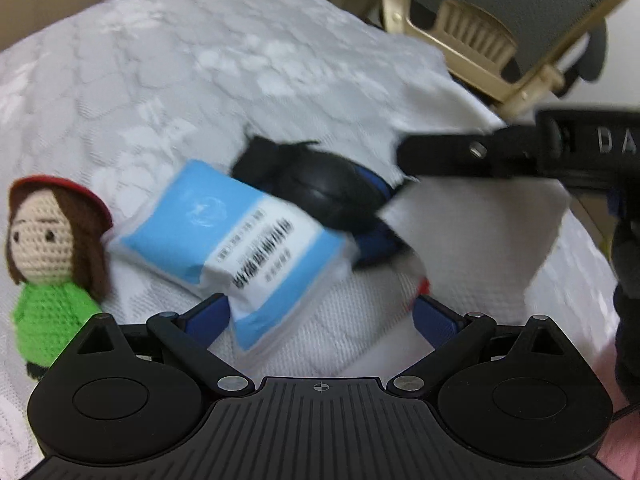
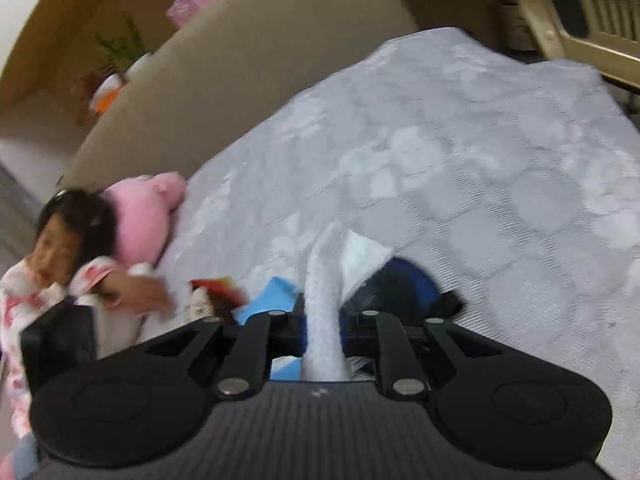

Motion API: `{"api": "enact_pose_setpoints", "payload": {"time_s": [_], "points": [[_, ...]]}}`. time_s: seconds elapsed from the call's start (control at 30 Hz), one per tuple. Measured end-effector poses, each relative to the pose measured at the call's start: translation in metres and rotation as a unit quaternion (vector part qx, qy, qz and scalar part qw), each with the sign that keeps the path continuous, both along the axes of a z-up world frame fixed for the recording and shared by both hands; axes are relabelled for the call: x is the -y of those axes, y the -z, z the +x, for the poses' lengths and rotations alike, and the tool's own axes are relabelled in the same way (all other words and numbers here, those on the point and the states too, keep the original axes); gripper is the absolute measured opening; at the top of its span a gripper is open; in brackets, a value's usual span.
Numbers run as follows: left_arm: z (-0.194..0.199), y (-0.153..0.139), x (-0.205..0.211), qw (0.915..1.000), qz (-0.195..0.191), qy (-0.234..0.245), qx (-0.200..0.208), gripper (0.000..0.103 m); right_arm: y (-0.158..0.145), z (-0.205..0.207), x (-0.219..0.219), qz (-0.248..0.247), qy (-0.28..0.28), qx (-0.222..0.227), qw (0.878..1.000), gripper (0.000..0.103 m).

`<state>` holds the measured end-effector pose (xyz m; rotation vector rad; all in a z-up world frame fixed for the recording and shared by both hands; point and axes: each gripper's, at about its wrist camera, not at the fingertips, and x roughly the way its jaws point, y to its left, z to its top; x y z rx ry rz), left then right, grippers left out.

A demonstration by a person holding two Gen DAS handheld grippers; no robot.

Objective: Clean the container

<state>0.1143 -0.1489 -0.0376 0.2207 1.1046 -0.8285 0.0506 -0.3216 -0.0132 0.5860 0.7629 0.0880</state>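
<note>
White tissue [image 2: 324, 280] is pinched in your right gripper [image 2: 322, 320], drawn ready for wiping. Your left gripper [image 1: 320, 312] stands released around the tissue pack [image 1: 240, 240], steadying it. The dark container [image 1: 332, 196] lies just behind that pack.

Crocheted doll [image 1: 52, 256], beige chair [image 1: 500, 28], pink plush [image 2: 146, 216]

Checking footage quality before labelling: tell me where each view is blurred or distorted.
Left wrist view: motion blur smears the blue tissue pack and the white tissue; the crochet doll stays fairly sharp; fisheye bends the table edges. Right wrist view: soft all over, sharpest on the right gripper pinching the tissue.
</note>
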Motion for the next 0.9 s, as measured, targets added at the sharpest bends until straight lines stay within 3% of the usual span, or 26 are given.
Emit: {"api": "enact_pose_setpoints", "payload": {"time_s": [0.23,0.57,0.73,0.9], "points": [[-0.007,0.001,0.003,0.9996,-0.006,0.026,-0.008,0.101,0.004,0.007,-0.011,-0.022,-0.024,-0.008,0.999,0.018],[-0.009,0.008,0.008,0.9992,0.004,0.038,-0.014,0.101,0.02,0.01,-0.001,-0.04,0.0,-0.05,0.998,0.018],[-0.013,0.008,0.007,0.9988,0.001,0.046,-0.016,0.101,0.025,0.011,0.006,-0.097,0.041,-0.076,0.992,0.018],[-0.01,0.001,0.001,0.9992,-0.012,0.037,-0.009,0.101,0.034,0.007,0.03,-0.113,0.101,-0.106,0.983,0.018]]}}
